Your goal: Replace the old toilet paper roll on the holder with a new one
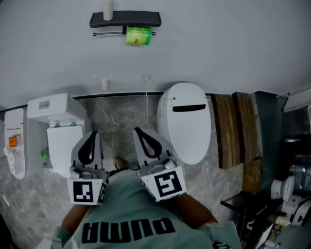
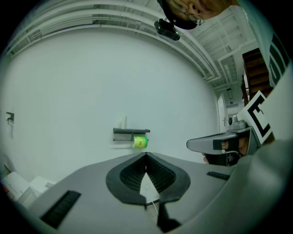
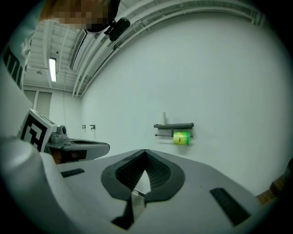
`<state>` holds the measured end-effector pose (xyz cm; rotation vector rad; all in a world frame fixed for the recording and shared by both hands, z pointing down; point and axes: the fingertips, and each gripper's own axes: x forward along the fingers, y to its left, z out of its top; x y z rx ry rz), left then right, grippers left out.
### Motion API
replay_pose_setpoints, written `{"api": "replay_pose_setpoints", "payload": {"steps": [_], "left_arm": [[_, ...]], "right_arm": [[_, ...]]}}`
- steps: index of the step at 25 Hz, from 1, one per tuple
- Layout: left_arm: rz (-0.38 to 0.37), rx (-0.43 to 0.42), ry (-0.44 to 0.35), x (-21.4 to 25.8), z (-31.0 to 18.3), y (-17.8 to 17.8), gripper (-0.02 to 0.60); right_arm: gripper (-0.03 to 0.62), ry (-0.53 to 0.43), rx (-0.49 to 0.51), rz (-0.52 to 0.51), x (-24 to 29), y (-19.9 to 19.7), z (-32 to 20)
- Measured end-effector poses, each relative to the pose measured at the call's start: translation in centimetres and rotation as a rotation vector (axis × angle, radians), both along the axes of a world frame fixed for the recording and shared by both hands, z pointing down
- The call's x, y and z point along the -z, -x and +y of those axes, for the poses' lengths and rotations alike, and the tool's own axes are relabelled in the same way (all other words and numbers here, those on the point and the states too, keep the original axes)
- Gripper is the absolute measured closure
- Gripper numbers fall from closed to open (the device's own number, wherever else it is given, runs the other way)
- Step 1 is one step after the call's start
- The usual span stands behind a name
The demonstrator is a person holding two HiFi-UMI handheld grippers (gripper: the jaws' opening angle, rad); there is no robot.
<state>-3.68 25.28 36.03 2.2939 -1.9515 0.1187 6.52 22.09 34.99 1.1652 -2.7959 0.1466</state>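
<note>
A black wall holder (image 1: pixel 125 20) hangs high on the far white wall. A green-wrapped roll (image 1: pixel 138 36) sits on its bar, and a white roll (image 1: pixel 108 8) stands upright on its shelf. Both grippers are held close to my body, far from the wall. My left gripper (image 1: pixel 95 133) and right gripper (image 1: pixel 137 130) point toward the wall, both shut with nothing between the jaws. In the left gripper view the green roll (image 2: pixel 140 142) shows just above the closed tips (image 2: pixel 146 155). In the right gripper view the green roll (image 3: pixel 181 137) is up and to the right of the tips (image 3: pixel 145 151).
A white toilet (image 1: pixel 187 121) with its lid down stands to the right of the grippers. A white bin-like unit (image 1: pixel 58 131) stands to the left. Wooden boards (image 1: pixel 233 129) and dark clutter (image 1: pixel 286 194) fill the right side. Wall valves (image 1: pixel 104 80) sit low on the wall.
</note>
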Motion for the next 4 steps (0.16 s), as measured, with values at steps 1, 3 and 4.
{"api": "replay_pose_setpoints", "payload": {"steps": [1, 3, 4], "left_arm": [[0.0, 0.001, 0.0, 0.03, 0.06, -0.04, 0.578], [0.001, 0.003, -0.002, 0.04, 0.19, -0.12, 0.578], [0.002, 0.004, -0.002, 0.05, 0.25, -0.17, 0.578]], "right_arm": [[0.592, -0.001, 0.002, 0.001, 0.04, -0.03, 0.07], [0.591, -0.005, 0.006, 0.001, 0.11, -0.09, 0.2], [0.592, -0.007, 0.007, 0.001, 0.14, -0.12, 0.27]]}}
